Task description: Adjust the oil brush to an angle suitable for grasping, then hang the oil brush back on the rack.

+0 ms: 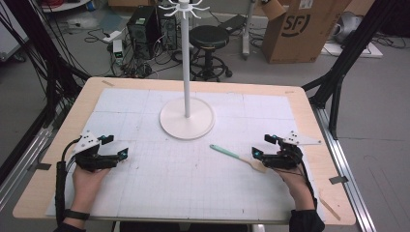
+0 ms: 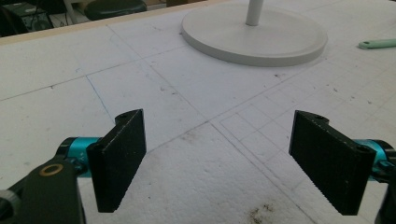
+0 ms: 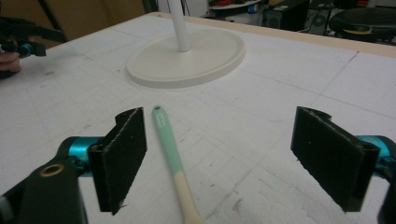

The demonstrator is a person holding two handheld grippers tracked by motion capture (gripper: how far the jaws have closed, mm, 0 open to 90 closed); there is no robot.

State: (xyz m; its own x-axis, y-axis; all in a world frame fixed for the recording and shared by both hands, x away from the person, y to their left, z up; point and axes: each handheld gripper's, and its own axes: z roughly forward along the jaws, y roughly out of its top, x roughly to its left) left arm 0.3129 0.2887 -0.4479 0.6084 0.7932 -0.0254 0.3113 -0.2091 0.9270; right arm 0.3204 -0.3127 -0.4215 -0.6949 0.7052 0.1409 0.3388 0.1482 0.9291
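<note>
A spatula [image 1: 237, 157] with a mint-green handle and a wooden blade lies flat on the white gridded mat [image 1: 193, 183], right of centre. My right gripper [image 1: 262, 146] rests on the mat at the blade end, open. In the right gripper view the spatula [image 3: 170, 149] lies between the wide-apart jaws, closer to the left one, and neither jaw touches it. My left gripper [image 1: 117, 146] sits open on the mat at the left, holding nothing. A white stand with a round base [image 1: 187, 121] and a tall pole rises at mid-table.
The stand's base [image 2: 254, 39] lies ahead of my left gripper [image 2: 224, 163], with the spatula's handle tip [image 2: 378, 44] at the far right. A thin wooden stick [image 1: 329, 208] lies near the table's front right edge. A stool [image 1: 209, 38] and a cardboard box [image 1: 300, 29] stand on the floor beyond.
</note>
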